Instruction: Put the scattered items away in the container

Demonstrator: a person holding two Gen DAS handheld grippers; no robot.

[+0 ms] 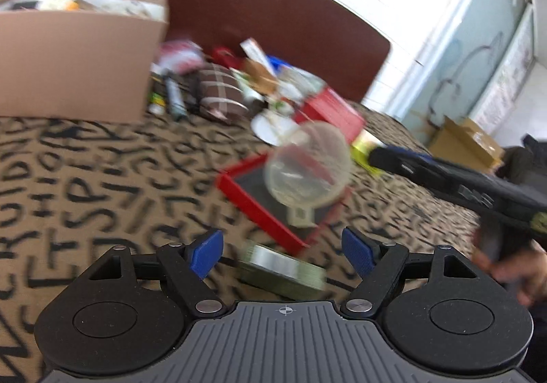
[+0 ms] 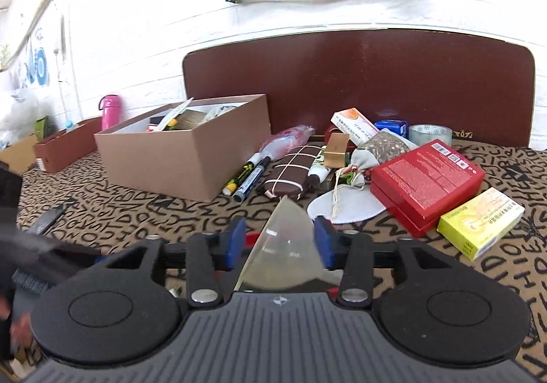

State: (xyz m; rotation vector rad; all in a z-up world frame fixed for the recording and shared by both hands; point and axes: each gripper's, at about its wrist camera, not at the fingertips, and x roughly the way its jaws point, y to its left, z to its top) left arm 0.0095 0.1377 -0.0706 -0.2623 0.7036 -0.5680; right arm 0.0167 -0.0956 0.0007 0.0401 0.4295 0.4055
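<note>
On the bed point(image 2: 136, 212), whose brown cover is printed with black letters, an open cardboard box point(image 2: 177, 160) stands at the far left by the dark headboard point(image 2: 359, 75), already holding several things. To its right lies a heap: markers point(image 2: 248, 174), a checked brown pouch point(image 2: 287, 174), a red box point(image 2: 427, 177) and a yellow carton point(image 2: 478, 222).

The right hand-held gripper point(image 2: 279, 244) has its jaws partly spread around a clear plastic funnel point(image 2: 283, 232). The right pad point(image 2: 323, 242) touches the funnel's side and the left pad point(image 2: 236, 242) stands clear, so nothing pinches it. In the left wrist view the funnel shows above a red-edged tray point(image 1: 253, 198).

The left hand-held gripper point(image 1: 282, 254) is spread wide and empty, just above a blurred round tin point(image 1: 283, 275) on the near cover.
</note>
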